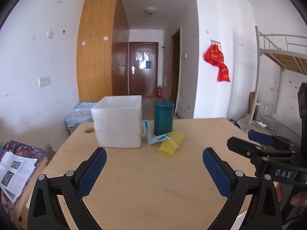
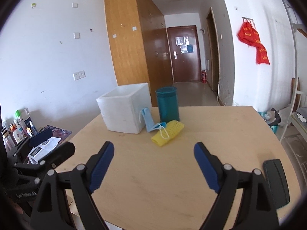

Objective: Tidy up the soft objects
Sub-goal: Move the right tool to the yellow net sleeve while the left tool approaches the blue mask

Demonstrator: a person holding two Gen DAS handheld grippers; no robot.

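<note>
A white foam box [image 1: 118, 121] [image 2: 124, 111] stands open-topped at the far side of the wooden table [image 1: 149, 182] [image 2: 172, 172]. A blue face mask [image 1: 153, 137] [image 2: 151, 121] leans against the box's right side and its loop lies over a yellow mesh sleeve [image 1: 170, 142] [image 2: 168, 132]. A teal cylinder [image 1: 163, 117] [image 2: 168, 104] stands behind them. My left gripper [image 1: 154, 164] is open and empty, short of the objects. My right gripper [image 2: 153, 163] is open and empty too. The right gripper also shows at the right edge of the left wrist view [image 1: 255, 141].
Papers [image 1: 13, 172] lie on a patterned surface left of the table. Bottles [image 2: 17, 128] stand at the far left. A bunk bed frame [image 1: 278, 57] stands to the right. A black object [image 2: 276, 182] shows by the right finger in the right wrist view.
</note>
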